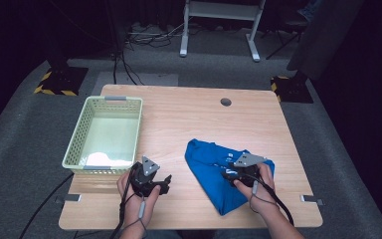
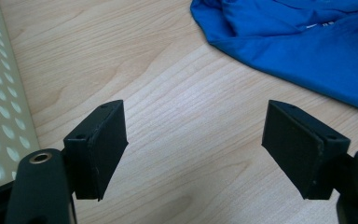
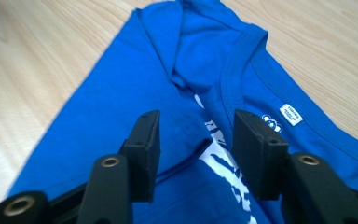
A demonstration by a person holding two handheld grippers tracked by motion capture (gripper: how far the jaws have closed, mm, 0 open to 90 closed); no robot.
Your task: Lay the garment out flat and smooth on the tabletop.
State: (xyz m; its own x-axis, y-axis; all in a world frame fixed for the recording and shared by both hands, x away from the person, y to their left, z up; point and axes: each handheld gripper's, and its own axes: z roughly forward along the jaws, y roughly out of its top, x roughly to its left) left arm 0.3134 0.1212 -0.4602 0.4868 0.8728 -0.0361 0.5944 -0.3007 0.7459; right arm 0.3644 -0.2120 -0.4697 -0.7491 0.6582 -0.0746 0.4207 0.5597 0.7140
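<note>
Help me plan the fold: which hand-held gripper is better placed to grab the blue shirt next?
Probably the right hand-held gripper: it hovers over the blue shirt, jaws apart. The left hand-held gripper is open over bare table.

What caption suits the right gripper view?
Right gripper with open jaws poised over crumpled blue cotton T-shirt on light wooden table.

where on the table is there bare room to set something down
Free: the wide strip of table between the green basket and the blue t-shirt, running back to the cable hole, and the far right corner. Crowded: the near edge, where the left gripper hovers open and the right gripper sits over the shirt.
</note>
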